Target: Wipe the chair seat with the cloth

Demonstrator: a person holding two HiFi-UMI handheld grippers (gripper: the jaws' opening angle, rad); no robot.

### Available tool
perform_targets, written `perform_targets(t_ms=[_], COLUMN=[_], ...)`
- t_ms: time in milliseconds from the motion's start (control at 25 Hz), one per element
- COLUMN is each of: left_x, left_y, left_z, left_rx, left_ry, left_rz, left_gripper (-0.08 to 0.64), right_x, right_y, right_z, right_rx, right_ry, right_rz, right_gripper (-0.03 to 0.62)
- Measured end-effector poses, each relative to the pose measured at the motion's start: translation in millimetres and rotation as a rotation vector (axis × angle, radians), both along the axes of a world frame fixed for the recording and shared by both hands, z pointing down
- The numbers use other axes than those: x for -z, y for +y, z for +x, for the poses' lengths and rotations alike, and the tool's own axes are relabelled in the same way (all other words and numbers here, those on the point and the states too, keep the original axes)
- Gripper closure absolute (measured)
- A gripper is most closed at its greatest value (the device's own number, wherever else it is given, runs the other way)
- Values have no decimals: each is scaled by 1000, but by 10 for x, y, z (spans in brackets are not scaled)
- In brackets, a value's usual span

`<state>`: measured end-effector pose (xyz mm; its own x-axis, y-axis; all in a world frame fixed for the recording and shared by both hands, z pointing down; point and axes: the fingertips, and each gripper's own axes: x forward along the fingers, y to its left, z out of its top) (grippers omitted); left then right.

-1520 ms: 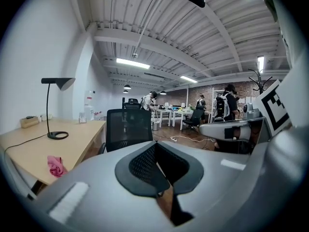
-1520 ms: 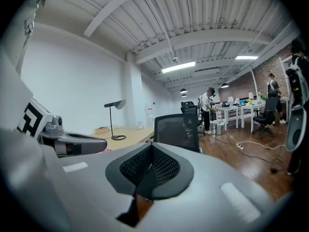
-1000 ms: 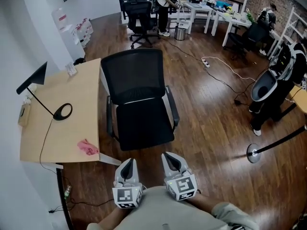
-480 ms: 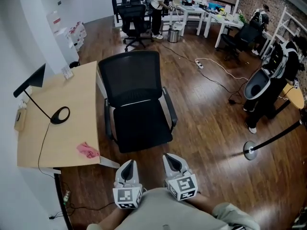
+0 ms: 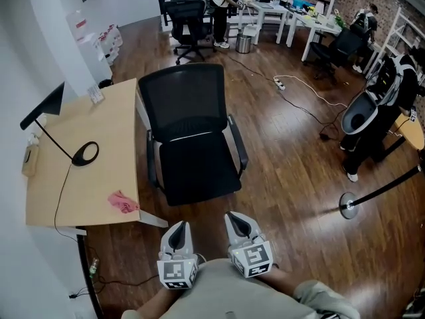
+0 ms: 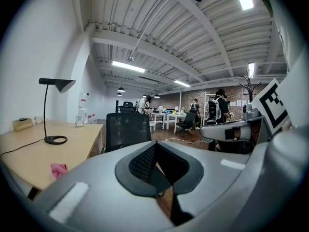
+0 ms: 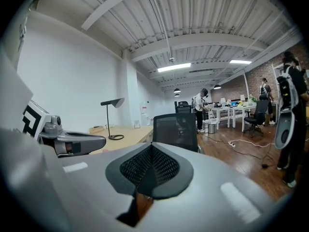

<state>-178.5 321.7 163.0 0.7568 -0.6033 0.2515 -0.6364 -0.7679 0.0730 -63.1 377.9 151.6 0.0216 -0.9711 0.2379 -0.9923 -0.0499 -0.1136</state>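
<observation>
Dark wood flooring point(image 5: 292, 171) surrounds a black office chair whose seat point(image 5: 199, 171) awaits wiping, while the pink cloth point(image 5: 122, 203) lies crumpled near the desk point(image 5: 86, 185) edge. Left gripper point(image 5: 176, 227) and right gripper point(image 5: 237, 218) hover clenched and empty, well apart from it. A careless pinch could nudge the cloth overboard; any dirt on the black seat is impossible to make out.

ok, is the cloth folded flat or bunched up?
Bunched up. The pink cloth lies as a small crumpled heap with uneven edges on the desk, near the edge beside the chair.
</observation>
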Motion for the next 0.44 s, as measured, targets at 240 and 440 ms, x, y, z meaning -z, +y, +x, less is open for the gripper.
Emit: perform_targets(t_ms=[240, 440], left_x=[-14, -45], left_y=[53, 117], left_z=[9, 19], left_rx=[-8, -11], left_ry=[7, -2], left_rz=[-2, -8], left_gripper=[555, 555], right_x=[-42, -51], right_y=[25, 76], right_z=[-42, -29], right_rx=[13, 14], right_ry=[-5, -11], right_rz=[-15, -16], right_gripper=[588, 588])
